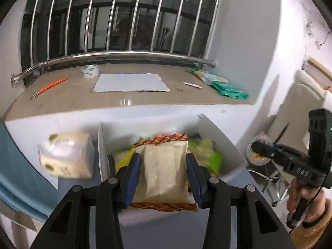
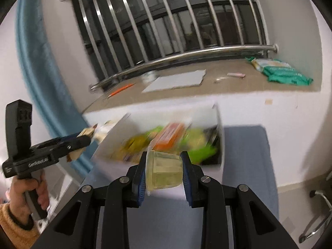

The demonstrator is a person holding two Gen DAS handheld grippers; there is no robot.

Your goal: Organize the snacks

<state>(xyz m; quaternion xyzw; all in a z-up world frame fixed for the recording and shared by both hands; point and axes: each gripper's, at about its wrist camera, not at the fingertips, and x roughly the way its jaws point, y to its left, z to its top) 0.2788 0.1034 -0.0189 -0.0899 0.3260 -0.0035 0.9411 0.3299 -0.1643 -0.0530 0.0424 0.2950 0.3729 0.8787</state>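
Two grippers each hold a snack. From the left wrist view, the left gripper [image 1: 164, 178] is clamped on a beige snack packet [image 1: 165, 173] with orange patterned ends, its blue pads [image 1: 132, 178] pressing both long sides. The packet hangs over a white bin [image 1: 226, 143] already holding yellow and green packets, blurred. A tissue pack [image 1: 66, 155] sits just left of the bin. On the windowsill [image 1: 72, 97] behind lie a grey sheet [image 1: 130, 83] and green packets [image 1: 226, 87] at the right end. The right gripper [image 1: 252, 145] shows at the right edge, gripping what may be a clear cup.

From the right wrist view, the right gripper [image 2: 164, 173] is clenched on a clear jelly cup [image 2: 164, 172], yellowish inside, near the front of the same white bin [image 2: 220, 128]. The left gripper [image 2: 88, 140] at the left holds the beige packet [image 2: 87, 132] beside the bin
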